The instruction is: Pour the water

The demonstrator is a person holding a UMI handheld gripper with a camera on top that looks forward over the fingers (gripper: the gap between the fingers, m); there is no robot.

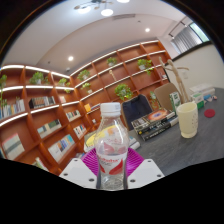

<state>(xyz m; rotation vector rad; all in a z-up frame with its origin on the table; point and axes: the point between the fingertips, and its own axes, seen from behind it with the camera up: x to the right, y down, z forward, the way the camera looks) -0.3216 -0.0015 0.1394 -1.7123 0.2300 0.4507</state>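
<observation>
Bottle [112, 143] base and fingers [84, 172] lower parts hidden by the view's dark border.

Single view, wide-angle, mounted on the tongs [111, 166], looking forward along the two fingers at the bottom. Very near: clear bottle [112, 140] filling the lower centre. Facing across the counter [185, 150] toward wall bookshelves [60, 105] well beyond; ceiling lights [106, 10] above. No second view.

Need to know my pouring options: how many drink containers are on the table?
2. A clear water bottle stands between the claw fingers, against the pink pads. A pale cup stands farther back, right of the bottle. Clutter on the table beyond may hide others.
</observation>
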